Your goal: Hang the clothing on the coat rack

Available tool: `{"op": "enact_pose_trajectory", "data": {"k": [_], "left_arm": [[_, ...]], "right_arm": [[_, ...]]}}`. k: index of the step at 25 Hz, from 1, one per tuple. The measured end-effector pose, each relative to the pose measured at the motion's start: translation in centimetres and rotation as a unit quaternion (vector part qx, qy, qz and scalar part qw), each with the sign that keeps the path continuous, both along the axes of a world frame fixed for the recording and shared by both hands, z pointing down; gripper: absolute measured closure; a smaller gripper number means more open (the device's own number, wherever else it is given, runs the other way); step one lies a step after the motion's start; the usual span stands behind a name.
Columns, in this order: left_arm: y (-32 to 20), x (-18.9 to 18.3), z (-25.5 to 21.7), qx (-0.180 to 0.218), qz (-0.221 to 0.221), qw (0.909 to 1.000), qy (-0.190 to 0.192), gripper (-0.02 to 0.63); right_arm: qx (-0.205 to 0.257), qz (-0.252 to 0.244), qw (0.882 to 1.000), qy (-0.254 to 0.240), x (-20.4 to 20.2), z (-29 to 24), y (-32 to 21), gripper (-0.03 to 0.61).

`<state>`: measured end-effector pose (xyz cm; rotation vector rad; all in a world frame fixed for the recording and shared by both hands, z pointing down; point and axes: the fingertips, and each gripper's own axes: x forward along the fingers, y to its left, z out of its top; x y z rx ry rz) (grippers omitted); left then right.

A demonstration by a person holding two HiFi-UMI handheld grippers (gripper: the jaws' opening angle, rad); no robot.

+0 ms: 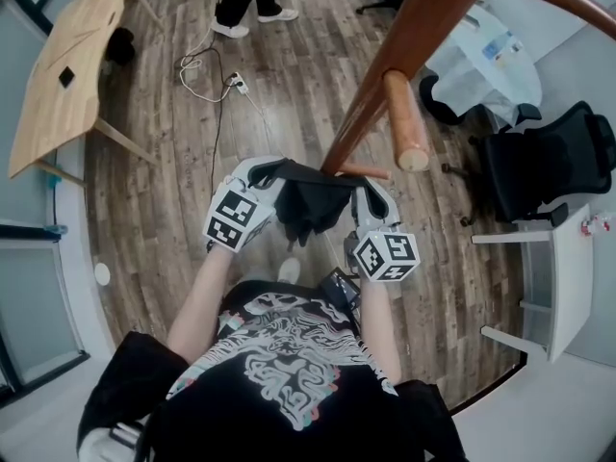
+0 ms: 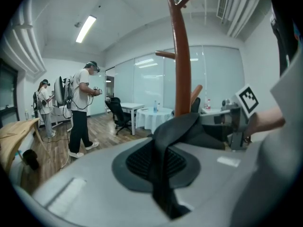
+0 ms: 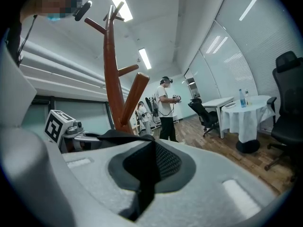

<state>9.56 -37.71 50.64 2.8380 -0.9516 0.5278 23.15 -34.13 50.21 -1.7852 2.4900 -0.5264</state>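
- The clothing [image 1: 310,198], a dark, limp piece of fabric, hangs in the air between the two grippers, in front of the person's chest and just beside the trunk of the coat rack [image 1: 385,85].
- Its long axis runs from one gripper across to the other, roughly level. The top edge is pulled fairly straight and the middle sags in folds below it.
- The left gripper [image 1: 272,173] has its jaws pressed together on one end of the fabric. In the left gripper view a dark strip runs between the ribbed pads and out towards the rack.
- The right gripper [image 1: 361,189] is likewise clamped on the other end, with a fold of fabric pinched between its pads.
- A thick peg [image 1: 406,121] of the rack juts out above the cloth, its rounded end pointing away from the trunk. The cloth does not rest on it.
- Each gripper carries a cube [image 1: 387,255] with square black-and-white markers, patterns rather than letters.
- The person's black shirt [image 1: 289,354] bears a pale graphic print, and I can read no words in it.
- A bottle [image 3: 242,98] stands on a round table [image 3: 246,115] with a white cloth, well away from the rack. Its contents cannot be made out.
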Motion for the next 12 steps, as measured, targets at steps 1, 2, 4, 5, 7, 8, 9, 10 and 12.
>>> {"op": "enact_pose_trajectory", "data": {"k": [1, 2, 4, 5, 7, 8, 9, 10, 12], "left_arm": [[-0.1, 0.1, 0.2, -0.001, -0.001, 1.0000, 0.000, 0.607], [-0.2, 0.2, 0.4, -0.002, 0.000, 1.0000, -0.002, 0.606], [-0.3, 0.5, 1.0, -0.008, 0.003, 0.9999, -0.009, 0.607], [-0.3, 0.6, 1.5, -0.013, 0.006, 0.9998, -0.015, 0.607], [-0.2, 0.8, 2.3, -0.016, 0.012, 0.9996, -0.020, 0.607], [-0.2, 0.9, 2.6, -0.018, 0.015, 0.9995, -0.023, 0.607], [0.0, 1.0, 3.2, -0.025, 0.019, 0.9991, -0.028, 0.607], [0.3, 1.1, 3.9, -0.037, 0.023, 0.9985, -0.035, 0.607], [0.7, 1.1, 5.1, -0.059, 0.028, 0.9970, -0.043, 0.606]], "right_arm": [[-0.003, 0.000, 1.000, -0.001, 0.0, 0.2, -0.1, 0.577], [-0.005, -0.001, 1.000, -0.001, 0.1, 0.5, -0.3, 0.577], [-0.009, -0.003, 1.000, -0.001, 0.2, 0.8, -0.6, 0.577], [-0.009, -0.005, 1.000, 0.000, 0.1, 0.9, -0.7, 0.577], [-0.011, -0.009, 1.000, 0.002, 0.0, 1.4, -0.9, 0.577], [-0.013, -0.011, 1.000, 0.003, -0.1, 1.6, -1.0, 0.577], [-0.014, -0.014, 1.000, 0.005, -0.2, 1.9, -1.0, 0.577], [-0.016, -0.015, 1.000, 0.006, -0.3, 2.1, -1.1, 0.577], [-0.020, -0.018, 1.000, 0.004, -0.6, 2.7, -1.1, 0.577]]}}
